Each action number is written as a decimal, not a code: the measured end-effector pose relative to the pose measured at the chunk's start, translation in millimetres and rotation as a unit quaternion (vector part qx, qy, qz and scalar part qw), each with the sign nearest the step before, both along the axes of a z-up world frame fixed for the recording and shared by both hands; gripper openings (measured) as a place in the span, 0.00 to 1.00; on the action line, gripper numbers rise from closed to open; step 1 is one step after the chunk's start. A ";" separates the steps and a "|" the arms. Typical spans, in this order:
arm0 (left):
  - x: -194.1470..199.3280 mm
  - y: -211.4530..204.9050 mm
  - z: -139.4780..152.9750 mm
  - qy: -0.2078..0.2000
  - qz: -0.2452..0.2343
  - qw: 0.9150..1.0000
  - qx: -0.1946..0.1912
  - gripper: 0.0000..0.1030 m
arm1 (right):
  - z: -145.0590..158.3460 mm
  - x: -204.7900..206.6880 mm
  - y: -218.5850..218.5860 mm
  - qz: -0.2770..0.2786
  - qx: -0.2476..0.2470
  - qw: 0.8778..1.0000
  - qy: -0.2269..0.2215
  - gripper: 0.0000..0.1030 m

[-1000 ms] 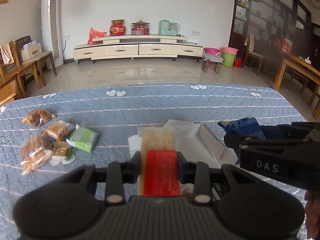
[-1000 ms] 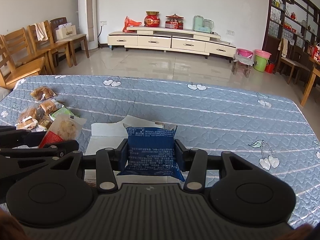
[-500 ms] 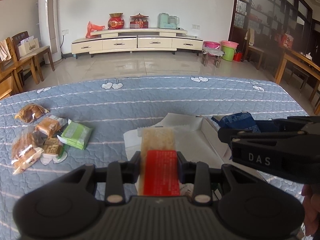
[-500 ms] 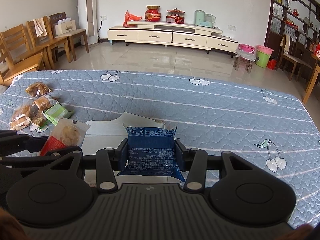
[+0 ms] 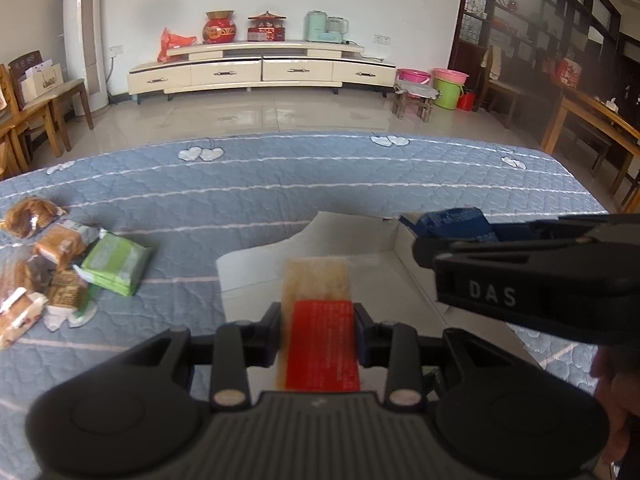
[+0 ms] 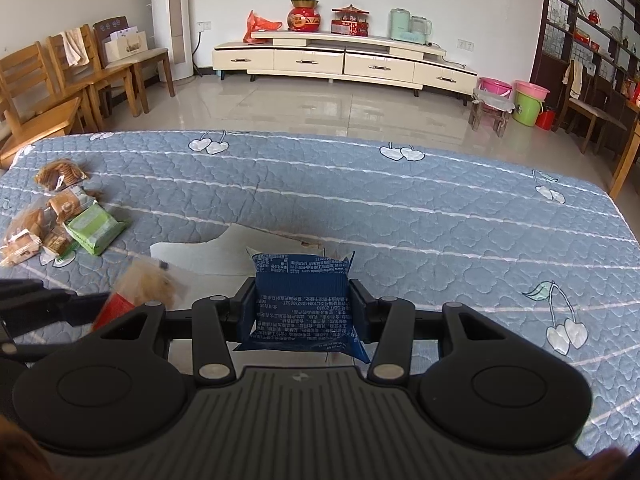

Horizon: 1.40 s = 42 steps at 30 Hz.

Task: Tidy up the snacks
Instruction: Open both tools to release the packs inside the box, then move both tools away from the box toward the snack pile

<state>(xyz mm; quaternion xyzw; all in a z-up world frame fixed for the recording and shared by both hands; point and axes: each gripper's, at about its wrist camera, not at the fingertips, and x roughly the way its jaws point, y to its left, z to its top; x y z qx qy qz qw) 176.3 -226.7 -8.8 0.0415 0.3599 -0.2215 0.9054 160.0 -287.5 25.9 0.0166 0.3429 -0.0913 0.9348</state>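
A blue quilted bed (image 6: pixel 400 208) carries everything. On it, below both grippers, lies a white cardboard box (image 5: pixel 360 248) with its flaps open; most of its floor is hidden behind the two tools, so what already lies inside cannot be made out.

The left gripper (image 5: pixel 319 330) has its jaws clamped on a clear-and-red snack packet (image 5: pixel 320 320), held over the box. It looks light, with a crisp film skin and a crumbly biscuit or cake inside, so a hard squeeze would likely crush it. The grip across its narrow sides near the red label seems sound. The packet is blurred in both views and its print is unreadable.

The right gripper (image 6: pixel 303 312) has its jaws clamped on a dark blue snack pouch (image 6: pixel 302 304), held at the box's right side. The pouch looks puffy, soft and slippery, so a grip across its middle suits it better than one on the sealed edges.

Left on the bed, well apart from the box, sits a loose pile of snacks (image 5: pixel 44 264), with a green packet (image 5: pixel 114 266) at its near edge. Those are probably light too. Several overlap, and the left frame edge cuts the pile off.
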 end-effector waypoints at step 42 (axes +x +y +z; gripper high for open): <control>-43.4 134.3 46.1 -0.037 0.124 0.992 0.001 0.73 | 20.5 -44.3 70.2 0.036 -0.016 0.998 -0.048 0.93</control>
